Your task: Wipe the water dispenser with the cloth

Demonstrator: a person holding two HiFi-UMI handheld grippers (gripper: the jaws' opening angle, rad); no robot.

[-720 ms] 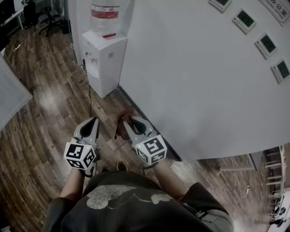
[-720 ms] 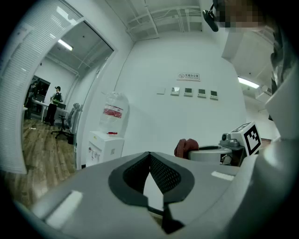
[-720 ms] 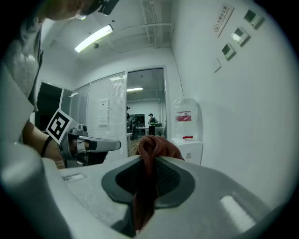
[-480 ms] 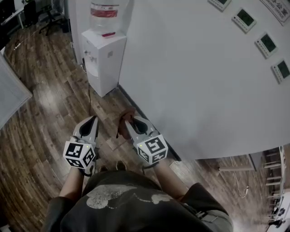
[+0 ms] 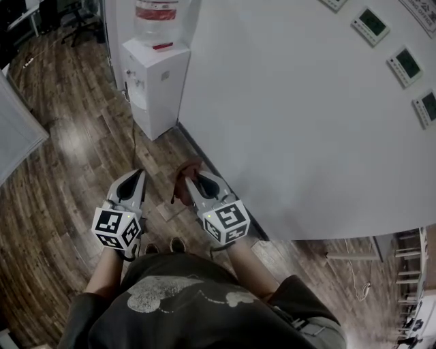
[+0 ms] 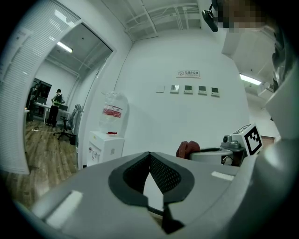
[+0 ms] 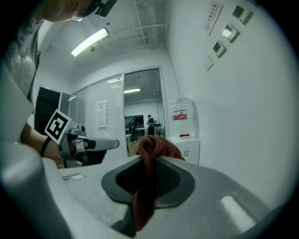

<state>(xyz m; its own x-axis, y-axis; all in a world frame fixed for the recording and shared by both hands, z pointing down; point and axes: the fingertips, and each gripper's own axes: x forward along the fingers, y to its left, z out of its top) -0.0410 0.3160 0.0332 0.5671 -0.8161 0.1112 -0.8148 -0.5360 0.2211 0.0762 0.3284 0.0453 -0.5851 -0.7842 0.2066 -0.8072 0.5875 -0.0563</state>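
Gripping the red cloth (image 5: 185, 170) in our right gripper (image 5: 191, 179); left gripper (image 5: 140, 174) jaws meet, empty (water dispenser (image 5: 158, 88) well apart)

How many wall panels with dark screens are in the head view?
4, in a diagonal row on the white wall: first panel, cut by the top edge, second panel, third panel, fourth panel.

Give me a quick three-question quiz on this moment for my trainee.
1. True or false: the left gripper holds the cloth.
2. The dispenser stands: A) by the wall; B) in mid-floor; C) on a table.
3. Is the cloth touching the dispenser?
Key: 1. False: the right gripper is shut on it; the left gripper is shut and empty. 2. A. 3. No, it is well short of it.
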